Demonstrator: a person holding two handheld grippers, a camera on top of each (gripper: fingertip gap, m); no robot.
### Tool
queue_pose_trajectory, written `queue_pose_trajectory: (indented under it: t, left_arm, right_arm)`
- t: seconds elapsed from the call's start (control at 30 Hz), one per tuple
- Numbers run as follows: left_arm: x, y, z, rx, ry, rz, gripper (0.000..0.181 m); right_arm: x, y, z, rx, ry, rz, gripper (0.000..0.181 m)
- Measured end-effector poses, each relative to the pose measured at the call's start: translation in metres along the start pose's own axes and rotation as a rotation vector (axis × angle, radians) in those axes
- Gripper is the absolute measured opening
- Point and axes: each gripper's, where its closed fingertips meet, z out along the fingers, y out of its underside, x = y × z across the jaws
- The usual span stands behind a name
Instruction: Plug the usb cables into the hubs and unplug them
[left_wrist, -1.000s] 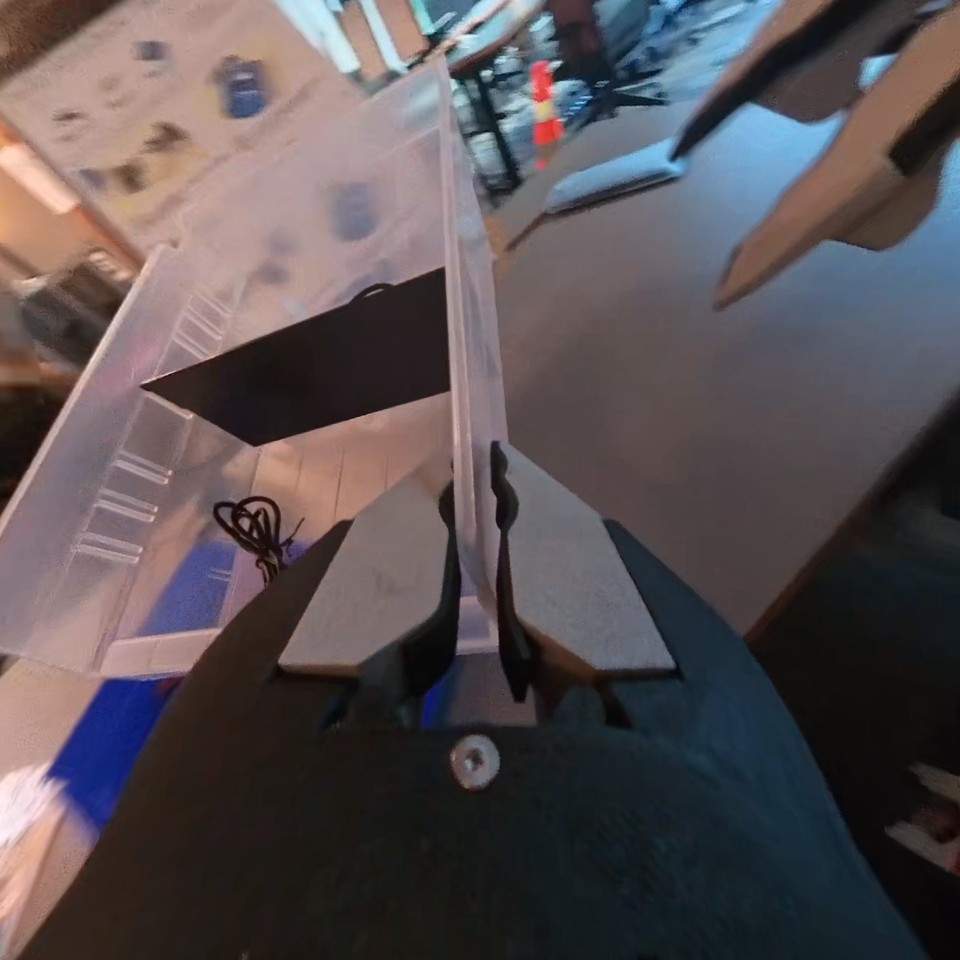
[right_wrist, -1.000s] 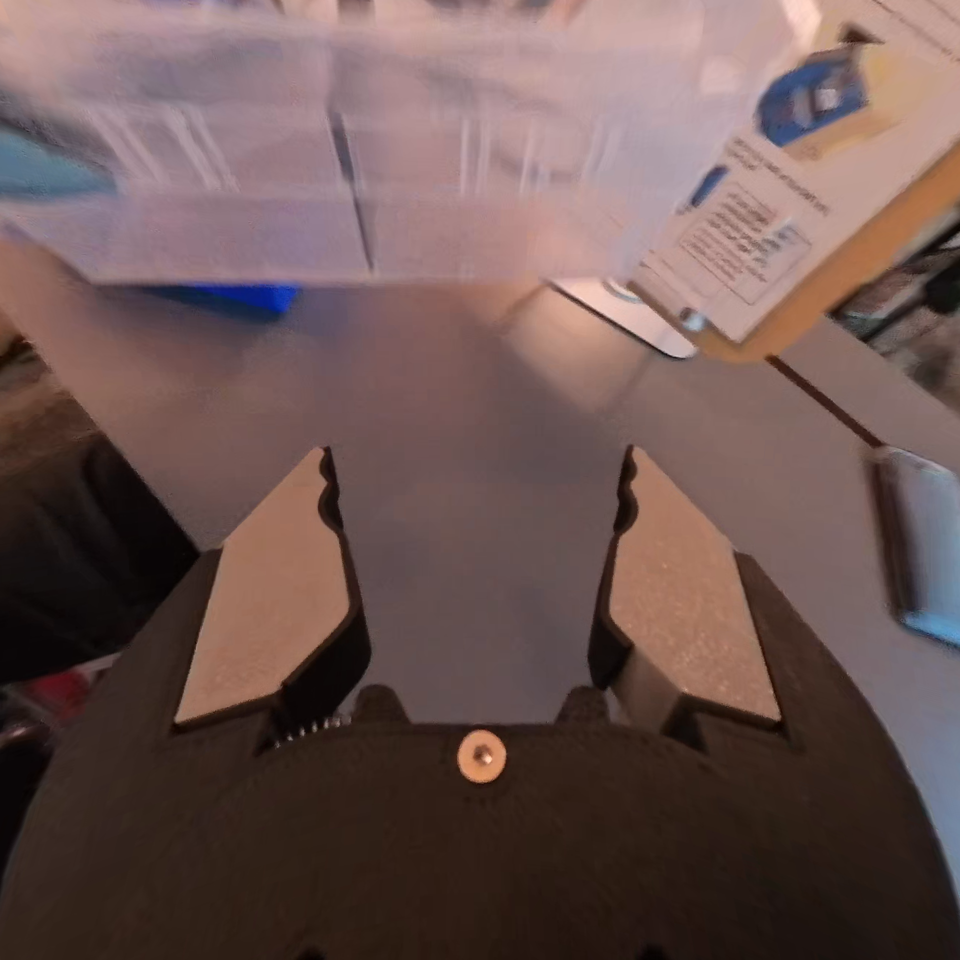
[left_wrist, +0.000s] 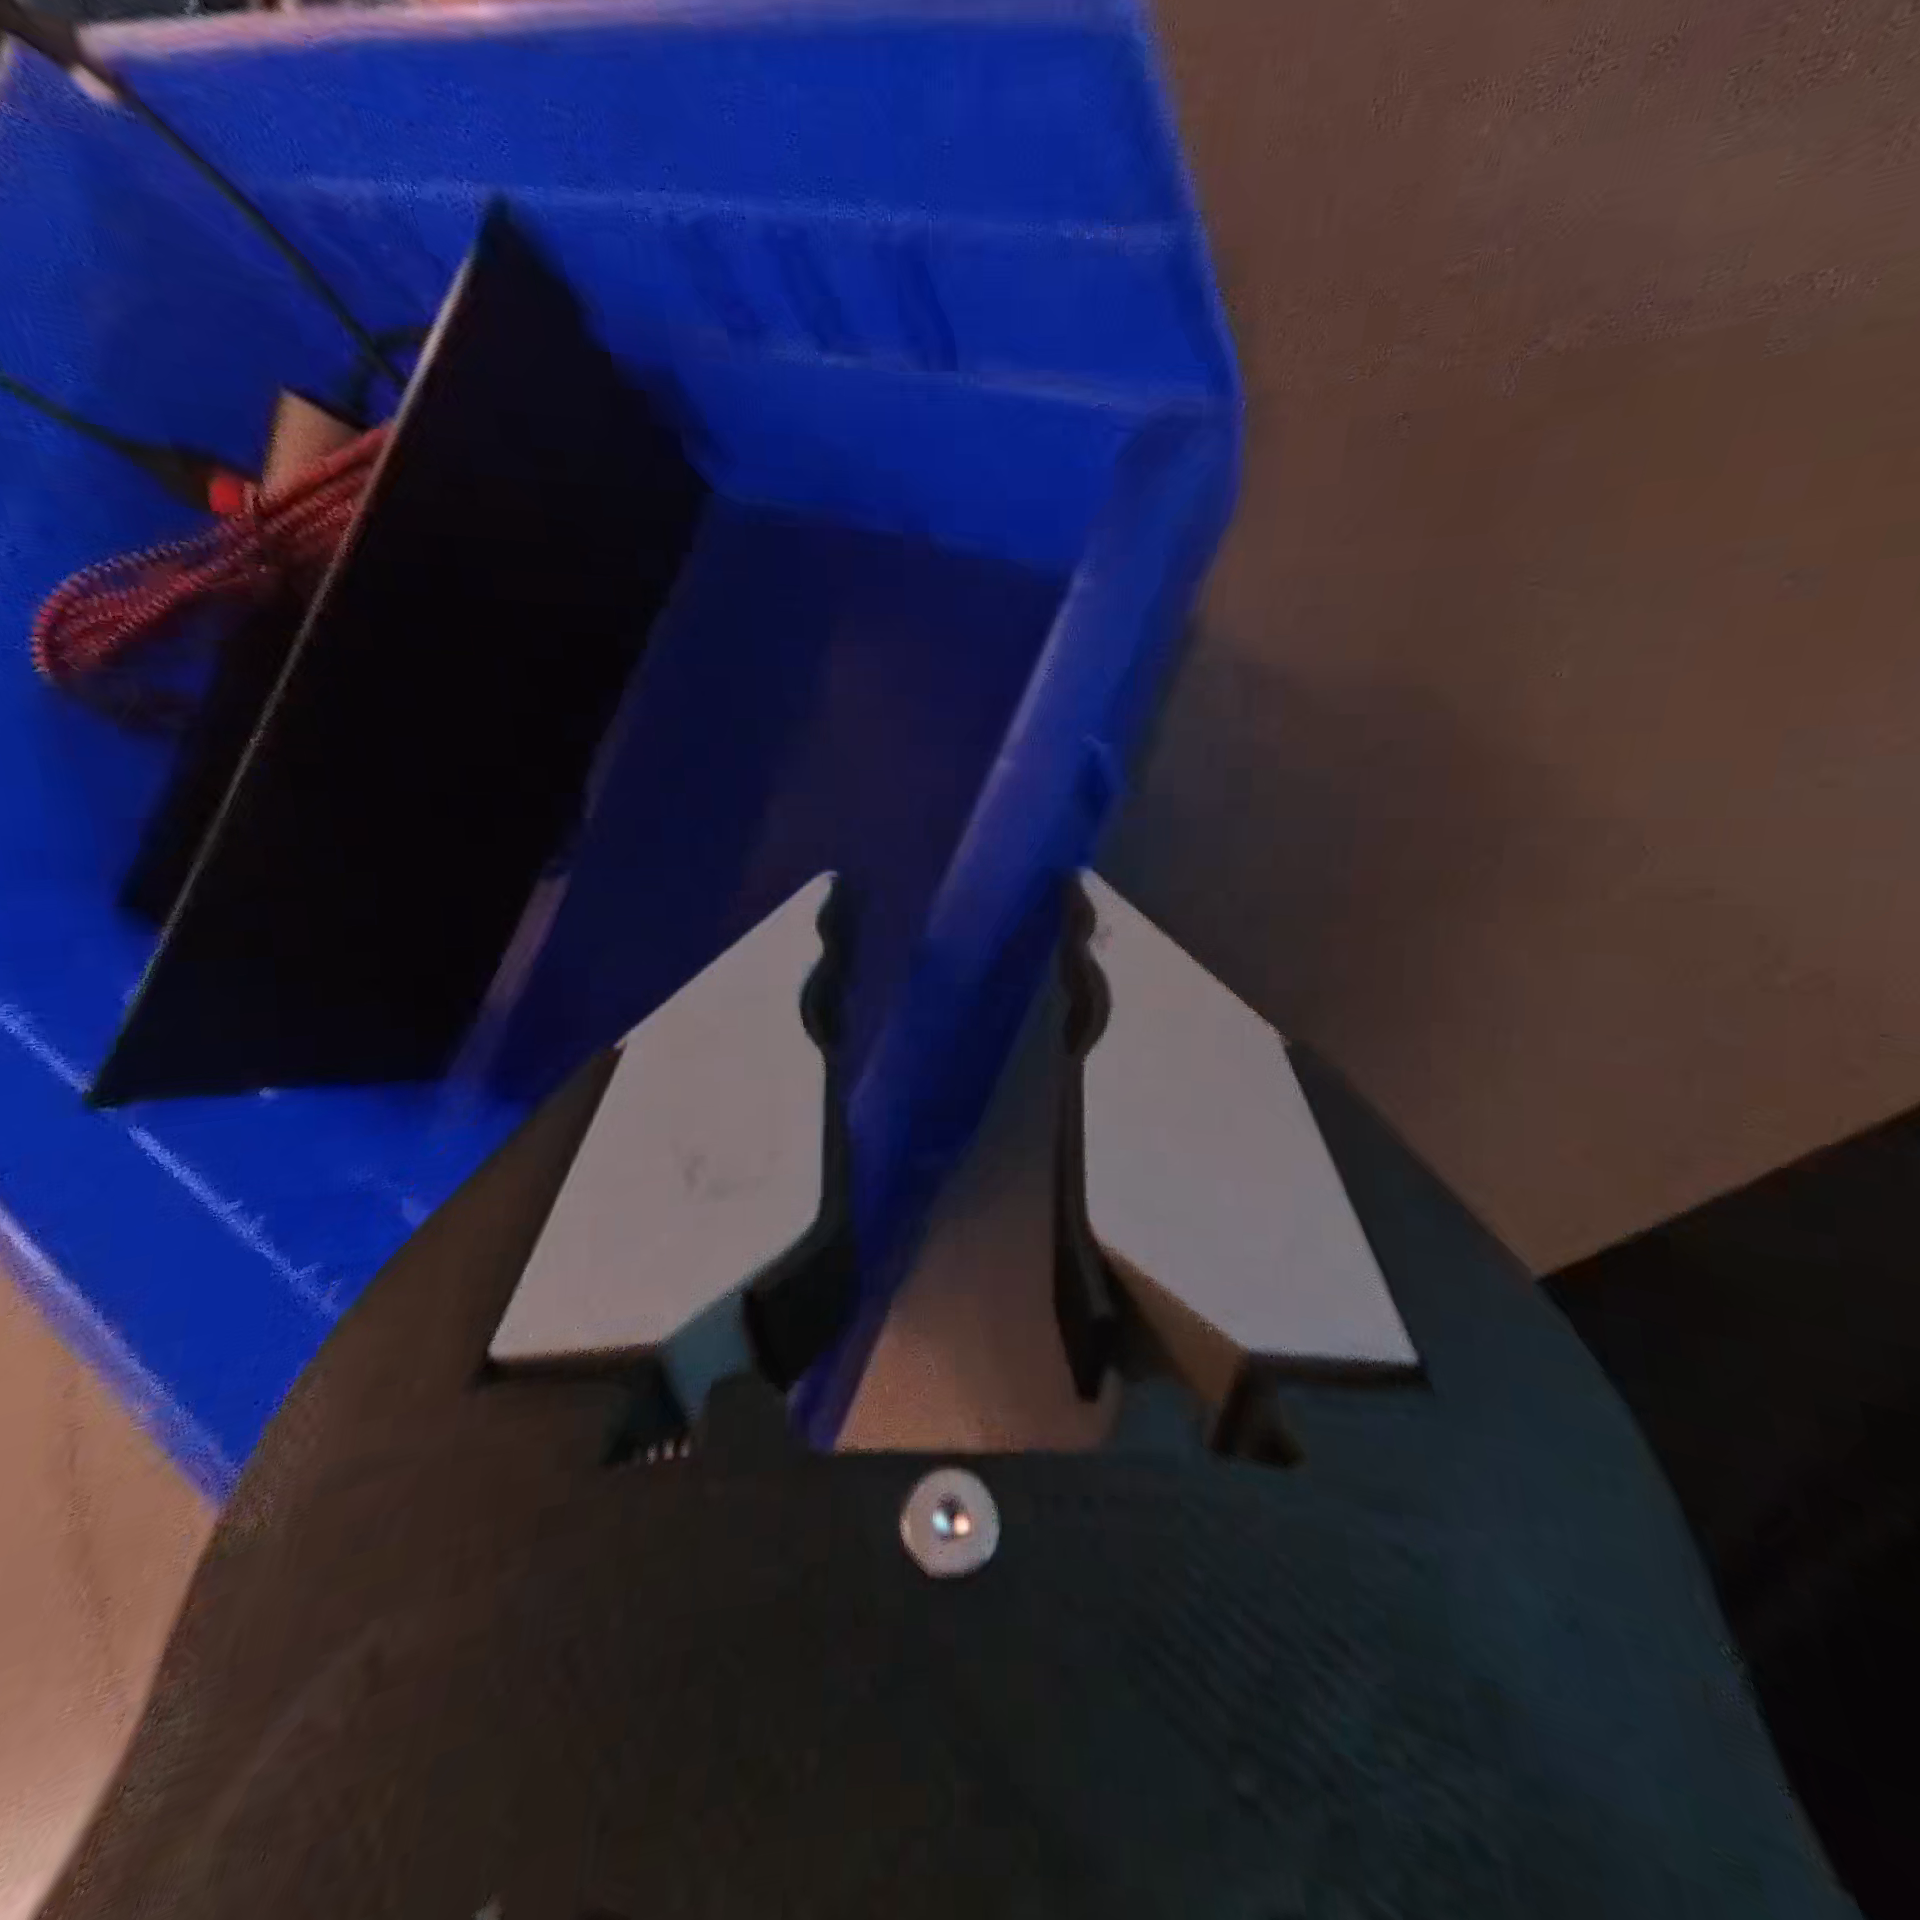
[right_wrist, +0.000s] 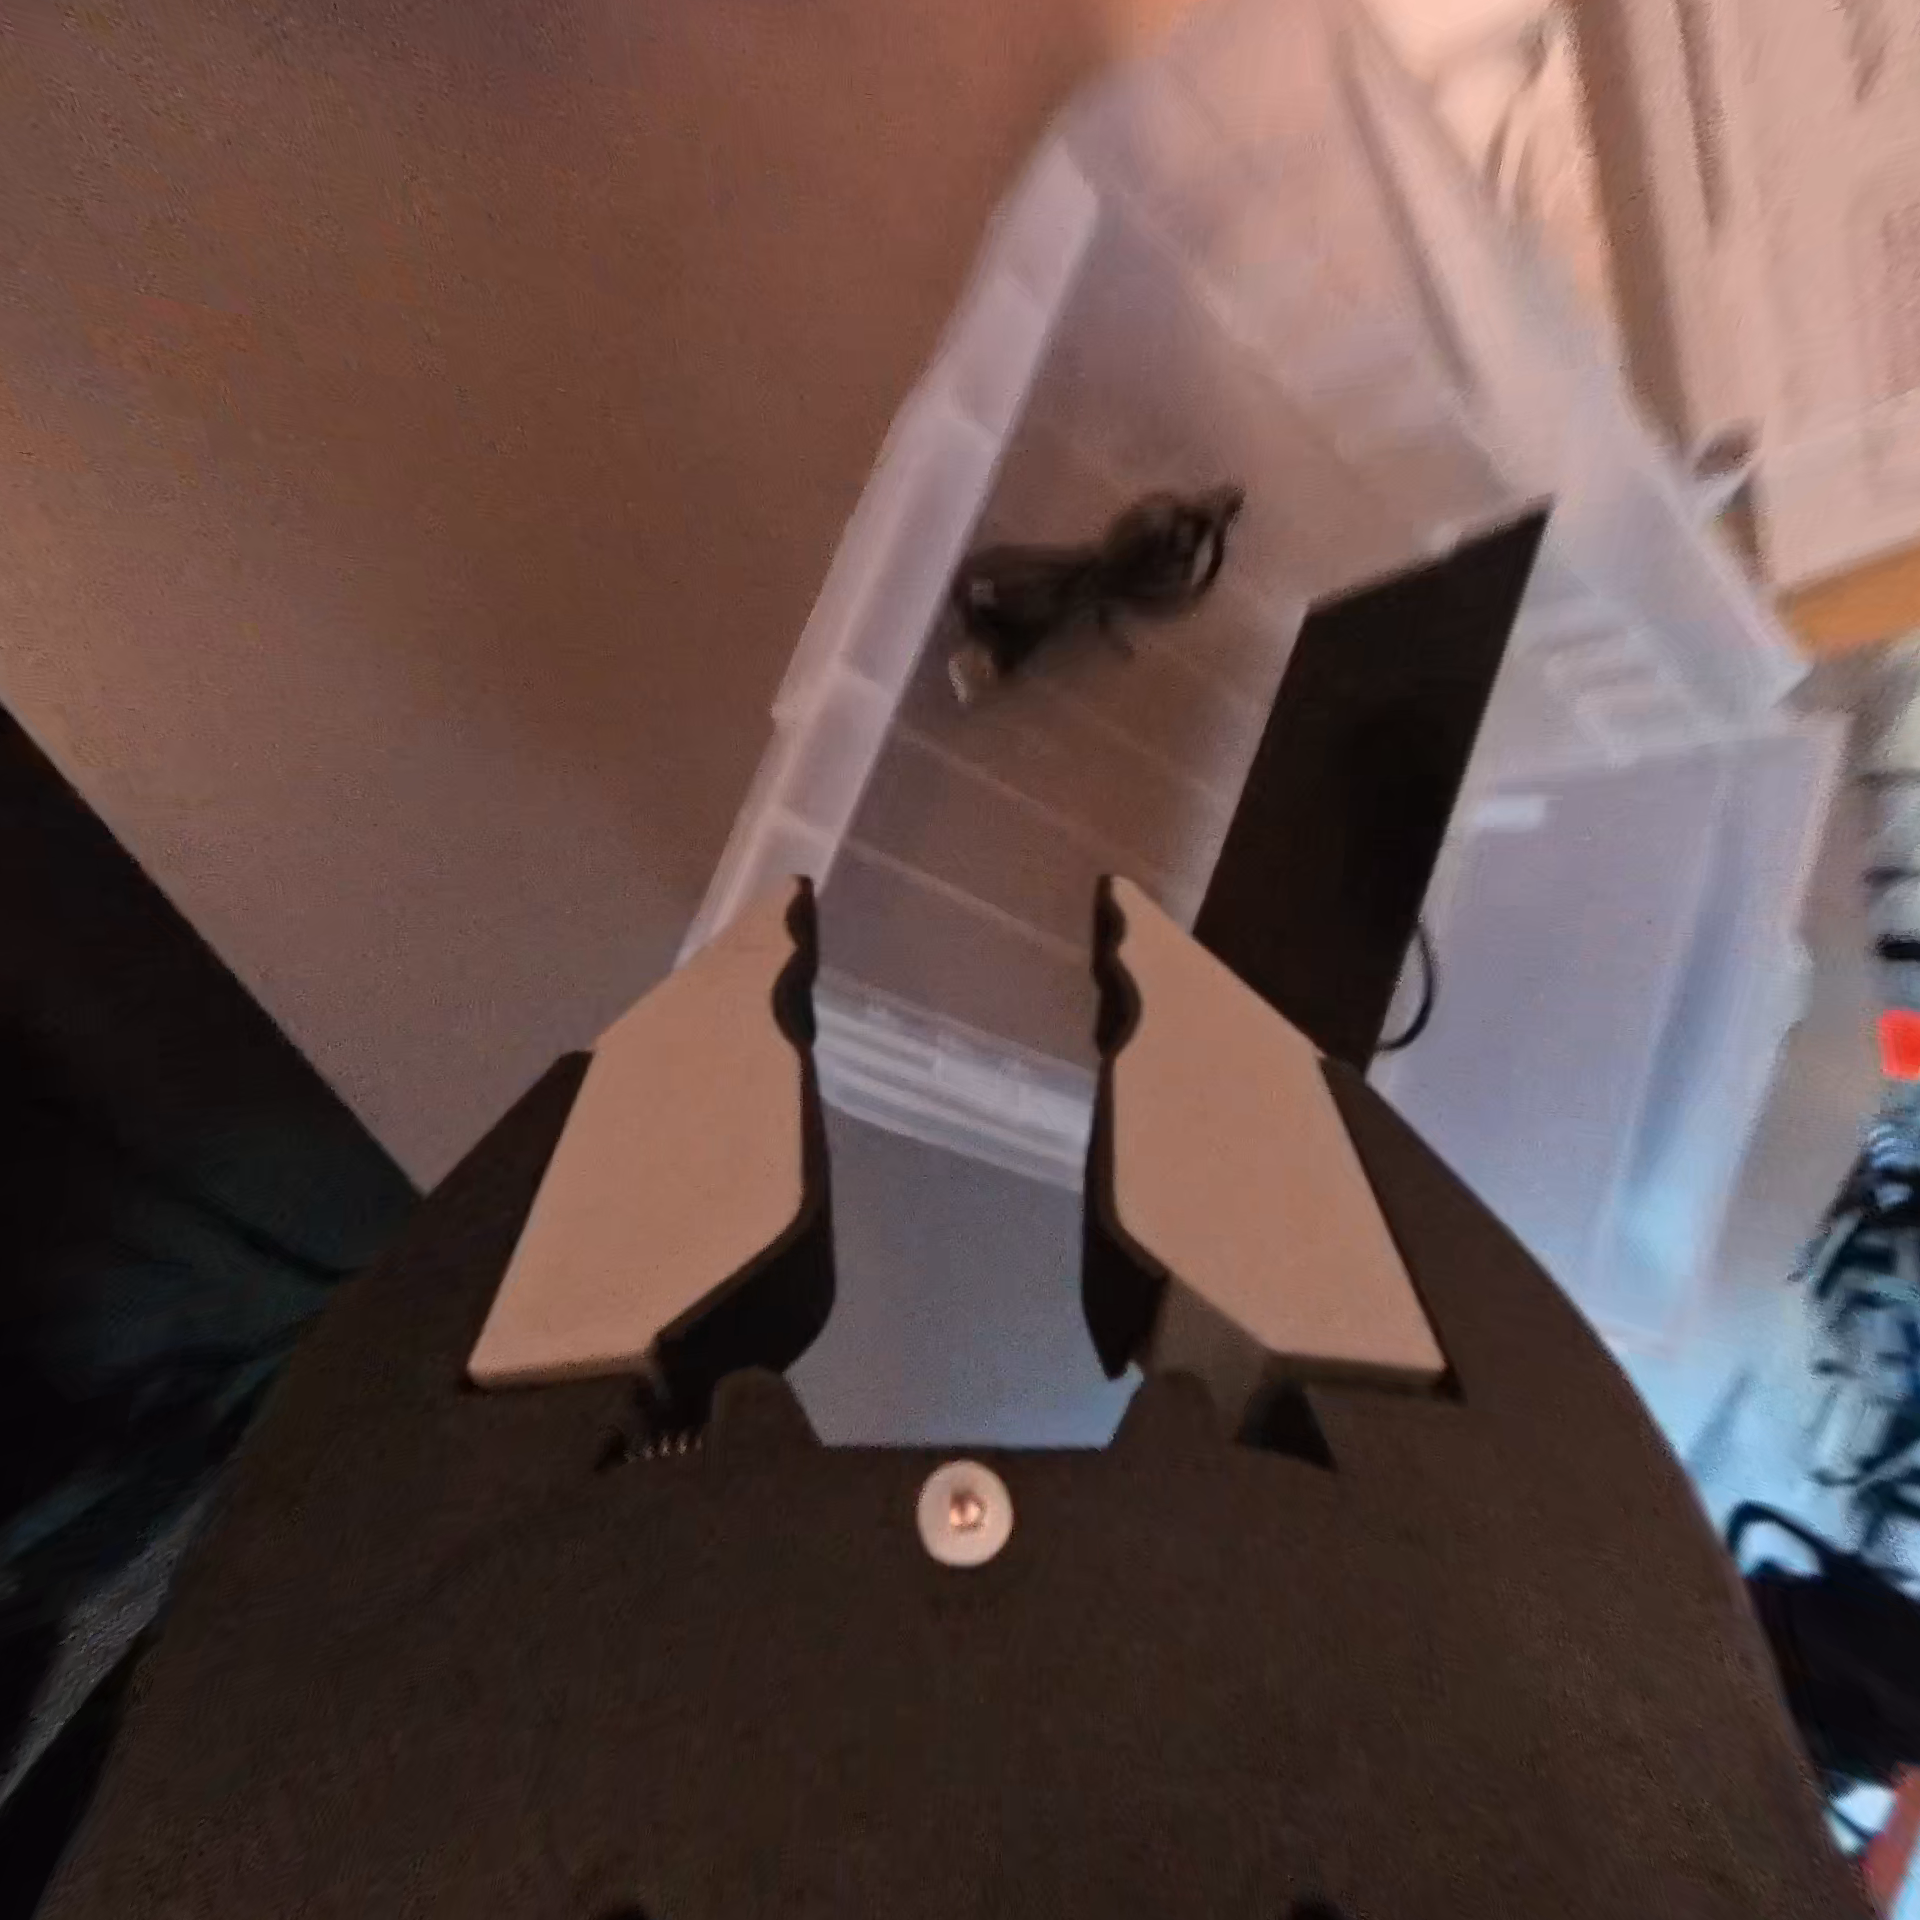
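Left gripper angled down, jaws parted with a gap, one finger on each side of a blue wall, neither clearly pressing; right gripper also tipped down, jaws apart, nothing between its grey fingers, hanging free

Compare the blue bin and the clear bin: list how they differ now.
The blue bin is opaque; the clear bin is see-through. The blue bin holds a red coiled cable; the clear bin holds a black bundled cable. The blue bin's wall sits between the left gripper's jaws. Both have a black divider panel.
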Motion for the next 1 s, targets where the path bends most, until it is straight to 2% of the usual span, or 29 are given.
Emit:
queue_pose_trajectory:
  t: [0.03, 0.1, 0.17, 0.2, 0.23, 0.27, 0.37, 0.43, 0.5, 0.57, 0.63, 0.7, 0.77, 0.83, 0.87, 0.9, 1.0]
  left_arm:
    - [-0.004, 0.003, -0.006, 0.050, 0.052, -0.059, 0.039]
    - [-0.021, 0.022, -0.013, 0.017, 0.083, -0.116, 0.052]
    - [-0.051, 0.040, -0.018, -0.002, 0.027, -0.130, 0.072]
    - [-0.067, 0.052, -0.021, -0.026, 0.007, -0.162, 0.072]
    - [-0.083, 0.065, -0.026, -0.052, -0.023, -0.182, 0.066]
    - [-0.098, 0.079, -0.032, -0.075, -0.059, -0.177, 0.054]
    - [-0.127, 0.109, -0.056, -0.113, -0.132, -0.204, 0.059]
    - [-0.124, 0.105, -0.067, -0.048, -0.093, -0.275, 0.062]
    - [-0.104, 0.086, -0.069, 0.027, -0.019, -0.301, 0.071]
    - [-0.083, 0.061, -0.061, 0.072, 0.008, -0.265, 0.081]
    - [-0.064, 0.031, -0.047, 0.133, 0.013, -0.227, 0.079]
    - [-0.050, 0.006, -0.028, 0.184, 0.054, -0.269, 0.072]
    - [-0.042, -0.006, -0.005, 0.169, 0.090, -0.327, 0.073]
    - [-0.062, -0.001, 0.013, 0.114, -0.053, -0.294, 0.057]
    - [-0.072, 0.001, 0.014, 0.103, -0.125, -0.255, 0.030]
    - [-0.074, -0.001, 0.012, 0.117, -0.140, -0.232, 0.014]
    - [-0.088, 0.016, 0.006, 0.098, -0.209, -0.243, 0.006]
  right_arm:
    - [0.004, 0.010, 0.000, -0.027, -0.021, 0.039, 0.056]
    - [0.016, 0.038, -0.006, -0.082, -0.068, 0.130, 0.057]
    - [0.044, 0.081, -0.015, -0.178, -0.003, 0.211, 0.059]
    - [0.060, 0.102, -0.022, -0.199, 0.048, 0.248, 0.054]
    - [0.075, 0.120, -0.030, -0.206, 0.096, 0.291, 0.041]
    - [0.087, 0.136, -0.041, -0.209, 0.135, 0.349, 0.038]
    - [0.118, 0.171, -0.073, -0.169, 0.236, 0.553, 0.043]
    - [0.127, 0.164, -0.087, -0.041, 0.235, 0.624, 0.047]
    - [0.125, 0.135, -0.093, 0.116, 0.172, 0.636, 0.049]
    - [0.113, 0.098, -0.091, 0.240, 0.080, 0.599, 0.060]
    - [0.098, 0.069, -0.080, 0.282, 0.008, 0.542, 0.063]
    - [0.089, 0.048, -0.064, 0.293, -0.004, 0.493, 0.068]
    - [0.083, 0.031, -0.046, 0.306, -0.016, 0.481, 0.071]
    - [0.078, 0.025, -0.028, 0.281, -0.032, 0.508, 0.077]
    - [0.075, 0.025, -0.019, 0.255, -0.036, 0.513, 0.078]
    - [0.072, 0.028, -0.010, 0.220, -0.035, 0.507, 0.079]
    - [0.071, 0.048, 0.014, 0.106, -0.016, 0.454, 0.077]
